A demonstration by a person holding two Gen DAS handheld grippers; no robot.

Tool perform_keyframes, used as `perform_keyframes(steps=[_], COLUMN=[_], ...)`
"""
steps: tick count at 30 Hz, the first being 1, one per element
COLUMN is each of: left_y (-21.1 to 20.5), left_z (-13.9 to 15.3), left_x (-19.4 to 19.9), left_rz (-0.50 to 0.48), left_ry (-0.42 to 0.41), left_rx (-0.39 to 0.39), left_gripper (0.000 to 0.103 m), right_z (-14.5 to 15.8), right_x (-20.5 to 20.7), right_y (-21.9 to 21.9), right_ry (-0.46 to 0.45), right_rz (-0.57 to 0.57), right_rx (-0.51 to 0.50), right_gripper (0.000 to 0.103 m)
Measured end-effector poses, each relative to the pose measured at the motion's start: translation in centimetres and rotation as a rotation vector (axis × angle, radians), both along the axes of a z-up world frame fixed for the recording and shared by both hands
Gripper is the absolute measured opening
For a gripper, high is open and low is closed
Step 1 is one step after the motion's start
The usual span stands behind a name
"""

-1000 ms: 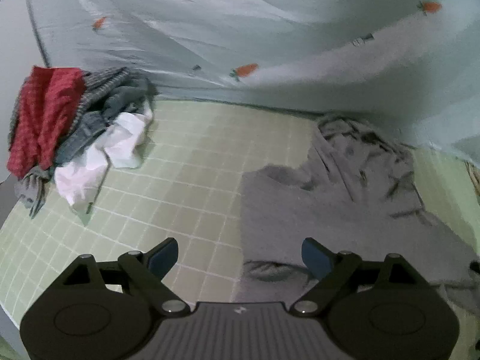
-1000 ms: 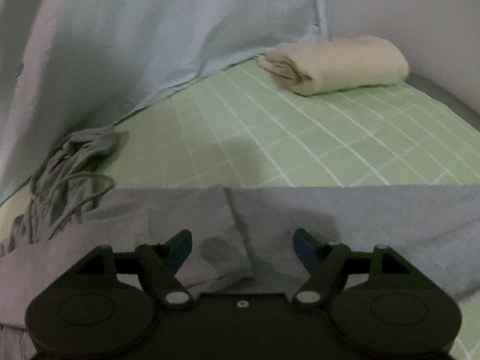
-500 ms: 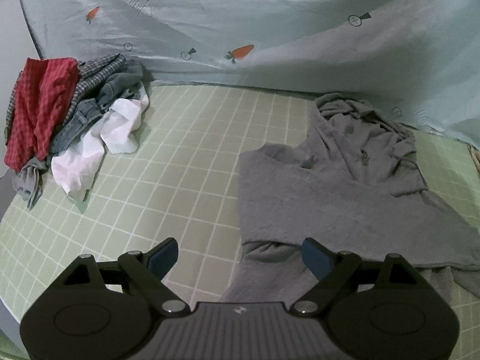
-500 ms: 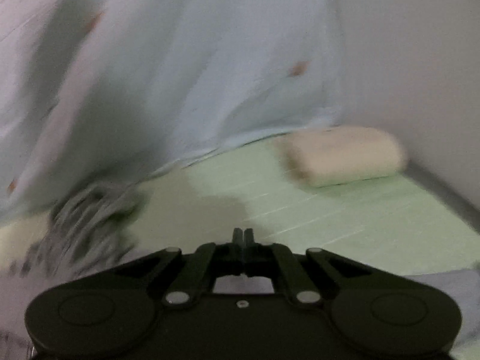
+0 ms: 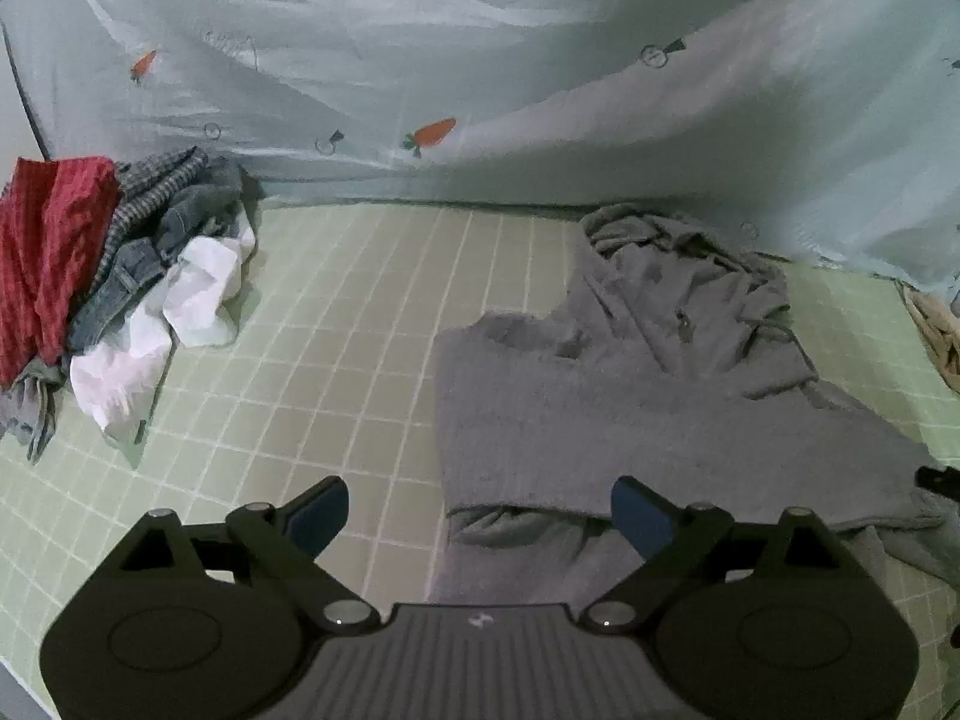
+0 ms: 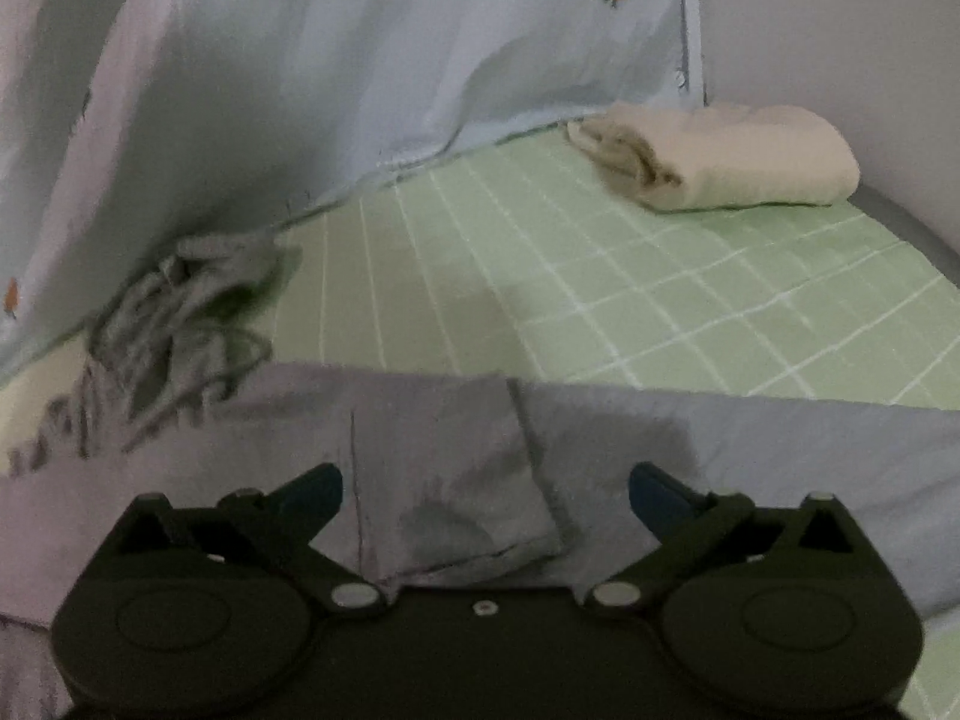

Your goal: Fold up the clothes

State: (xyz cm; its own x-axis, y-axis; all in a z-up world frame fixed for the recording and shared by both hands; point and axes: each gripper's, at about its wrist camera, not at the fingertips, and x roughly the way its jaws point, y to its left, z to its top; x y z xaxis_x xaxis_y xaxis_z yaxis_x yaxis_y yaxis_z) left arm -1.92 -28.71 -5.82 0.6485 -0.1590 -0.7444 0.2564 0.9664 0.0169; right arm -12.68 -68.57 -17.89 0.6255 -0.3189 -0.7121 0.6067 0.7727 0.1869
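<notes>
The left gripper point(image 5: 480, 510) hovers with its jaws spread wide and empty, just above the near left edge of the grey hoodie point(image 5: 630, 396). The hoodie lies on the green checked sheet point(image 5: 336, 324) of a bed, filling the 1 to 5 o'clock part of the left wrist view; its hood is bunched at 1 o'clock against the pale blue carrot-print cloth point(image 5: 480, 60) that hangs along the far side. One layer is folded over, its straight edge running across just ahead of the blue fingertips point(image 5: 636, 510).

At 9 to 10 o'clock sits a pile of unfolded clothes point(image 5: 120, 276): red on the left, grey and denim in the middle, white spilling forward. Between pile and hoodie the sheet lies bare, a broad lane from 6 up to 12 o'clock.

The right gripper point(image 6: 486, 492) also has its jaws released, holding nothing, over a folded flap of the hoodie point(image 6: 456, 450). A folded cream towel point(image 6: 720, 156) rests at 1 o'clock by the wall, well apart from the hoodie, with open sheet point(image 6: 600, 276) between. The sheet's right edge drops away at 3 o'clock.

No containers are in view.
</notes>
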Motion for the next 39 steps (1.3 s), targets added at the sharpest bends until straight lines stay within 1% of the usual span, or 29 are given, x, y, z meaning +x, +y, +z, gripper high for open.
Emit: perform_keyframes(steps=[1,2,3,4,5,6,8,9,11,13,17,21,23,24,25,26,28,29,30,35,39], left_y=[0.0,-0.1,-0.1,-0.2,-0.2,-0.2,-0.3,-0.3,-0.4,-0.6,-0.7,-0.7,-0.8,-0.9,-0.9,-1.0,-1.1,-1.2,-1.2,-0.9,-0.5], left_z=[0.0,0.1,0.1,0.1,0.1,0.1,0.1,0.0,0.0,0.0,0.0,-0.1,-0.2,-0.3,-0.4,-0.4,-0.5,-0.5,-0.5,-0.5,-0.5], left_x=[-0.1,-0.1,-0.2,-0.2,-0.2,-0.2,-0.2,-0.2,-0.3,-0.3,-0.4,-0.3,-0.2,-0.1,-0.1,0.0,0.1,0.0,-0.1,0.0,0.3], left_rz=[-0.001,-0.001,0.001,0.003,0.005,0.006,0.007,0.005,0.001,-0.004,-0.010,-0.002,-0.006,-0.009,-0.011,-0.013,-0.018,-0.022,-0.026,-0.015,0.004], left_ry=[-0.002,-0.004,-0.004,-0.005,-0.004,-0.004,-0.003,-0.002,0.001,0.003,0.001,0.006,0.011,0.014,0.017,0.020,0.025,0.023,0.021,0.022,0.025], left_rx=[0.002,0.004,0.007,0.010,0.011,0.010,0.010,0.011,0.013,0.015,0.019,0.020,0.021,0.021,0.021,0.021,0.021,0.023,0.024,0.031,0.031], left_gripper=[0.094,0.094,0.094,0.094,0.094,0.094,0.094,0.094,0.094,0.094,0.094,0.094,0.094,0.094,0.094,0.094,0.094,0.094,0.094,0.094,0.094], right_z=[-0.3,-0.5,-0.5,-0.4,-0.3,-0.1,0.4,0.7,1.7,2.9,5.6,7.3,7.2,6.9,6.4,5.8,4.5,3.8,3.1,0.6,-0.3], right_x=[0.4,0.5,0.6,0.8,0.9,1.1,1.3,1.3,1.2,0.7,-1.3,-3.4,-4.2,-4.1,-3.9,-3.6,-2.8,-2.4,-1.9,0.1,0.6], right_y=[0.0,0.1,0.3,0.6,0.8,0.9,0.9,0.9,1.0,0.7,-1.2,-3.4,-4.6,-5.0,-5.3,-5.2,-4.3,-3.7,-3.0,-0.8,-0.1], right_ry=[0.011,0.019,0.027,0.036,0.063,0.078,0.092,0.092,0.066,0.024,-0.091,-0.112,-0.108,-0.095,-0.079,-0.070,-0.059,-0.055,-0.047,-0.010,0.022], right_rz=[0.010,0.027,0.041,0.054,0.057,0.069,0.102,0.119,0.146,0.127,-0.001,-0.126,-0.160,-0.150,-0.134,-0.111,-0.057,-0.027,-0.005,0.072,0.100], right_rx=[0.006,0.013,-0.001,-0.022,-0.051,-0.076,-0.122,-0.144,-0.182,-0.207,-0.209,-0.262,-0.232,-0.199,-0.161,-0.130,-0.080,-0.062,-0.052,-0.025,-0.034], right_gripper=[0.101,0.091,0.076,0.066,0.050,0.043,0.004,0.002,0.002,0.002,0.000,0.000,0.000,0.000,0.002,0.009,0.024,0.041,0.045,0.047,0.048])
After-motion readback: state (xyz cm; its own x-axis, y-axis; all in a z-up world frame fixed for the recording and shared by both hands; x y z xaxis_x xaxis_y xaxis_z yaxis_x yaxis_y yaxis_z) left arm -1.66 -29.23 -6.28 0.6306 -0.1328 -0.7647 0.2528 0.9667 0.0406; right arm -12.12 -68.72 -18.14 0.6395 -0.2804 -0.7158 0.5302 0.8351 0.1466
